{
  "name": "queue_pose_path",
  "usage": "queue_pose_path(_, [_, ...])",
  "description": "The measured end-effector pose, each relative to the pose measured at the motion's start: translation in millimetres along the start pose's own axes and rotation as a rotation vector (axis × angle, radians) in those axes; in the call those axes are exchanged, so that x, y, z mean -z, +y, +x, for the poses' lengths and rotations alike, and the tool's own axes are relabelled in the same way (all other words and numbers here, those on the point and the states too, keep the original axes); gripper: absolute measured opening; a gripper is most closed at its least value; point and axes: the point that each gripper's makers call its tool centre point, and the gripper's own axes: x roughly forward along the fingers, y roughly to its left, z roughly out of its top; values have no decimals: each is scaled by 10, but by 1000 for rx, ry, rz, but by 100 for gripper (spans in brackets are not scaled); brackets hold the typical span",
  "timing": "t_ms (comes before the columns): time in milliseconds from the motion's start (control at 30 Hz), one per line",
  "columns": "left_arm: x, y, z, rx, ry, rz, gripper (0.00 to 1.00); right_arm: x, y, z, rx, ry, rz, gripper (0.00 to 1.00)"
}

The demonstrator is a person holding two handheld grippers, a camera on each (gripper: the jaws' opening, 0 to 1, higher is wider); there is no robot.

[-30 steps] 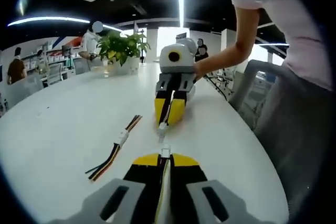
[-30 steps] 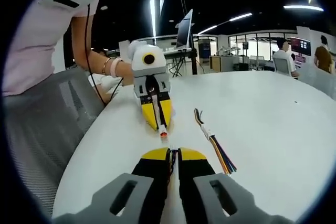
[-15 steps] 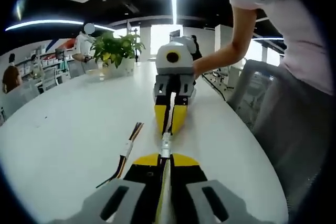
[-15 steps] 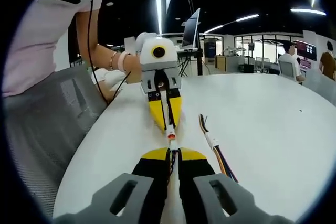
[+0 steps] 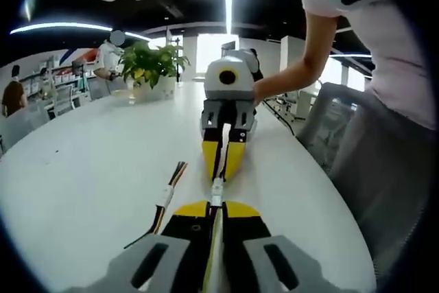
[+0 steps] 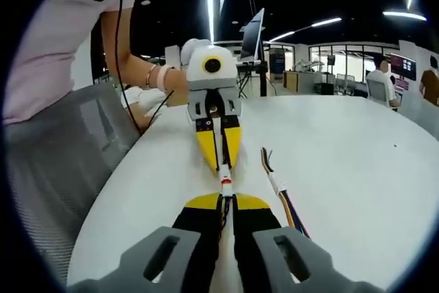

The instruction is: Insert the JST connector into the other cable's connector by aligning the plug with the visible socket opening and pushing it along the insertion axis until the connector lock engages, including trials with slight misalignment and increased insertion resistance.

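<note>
On the white table my two grippers face each other tip to tip. My left gripper is shut on a thin cable whose white connector juts from its yellow tips. My right gripper comes in opposite, held by a person's hand, and is shut on the other cable. In the right gripper view my right gripper holds its cable end, and the white connectors meet just before the left gripper. The joint is too small to tell whether it is locked.
A spare multicolour cable with a white connector lies flat beside the grippers. A potted plant stands at the table's far end. A grey mesh chair and the person stand along the table's edge. People sit far off.
The two grippers have closed the gap: a second ago the connectors were apart, now they touch end to end. The spare cable has not moved.
</note>
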Motion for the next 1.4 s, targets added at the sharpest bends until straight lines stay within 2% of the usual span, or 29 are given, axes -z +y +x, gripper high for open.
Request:
queue_pose_path(100, [29,2,3,3,21,12,0,-30,10,3,-4,-6,-7,3])
queue_pose_path(433, [63,-30,19,19,39,16,0,-14,48,33,-22,14,-23,3])
queue_pose_path(633, [2,-36,25,29,18,25,0,-28,53,36,-27,8,-20,3])
queue_pose_path(700, [-37,-30,41,21,13,64,0,-51,57,43,-30,0,-19,3])
queue_pose_path(833, [-18,-34,41,29,21,46,0,-38,61,41,-29,9,-31,3])
queue_pose_path(933, [-25,-58,58,44,10,65,0,-44,76,34,-39,0,-7,3])
queue_pose_path(1067, [-15,-49,83,45,13,66,0,22,65,43,-31,27,-16,3])
queue_pose_path(1400, [36,-30,121,44,26,55,0,75,50,61,-31,49,-33,3])
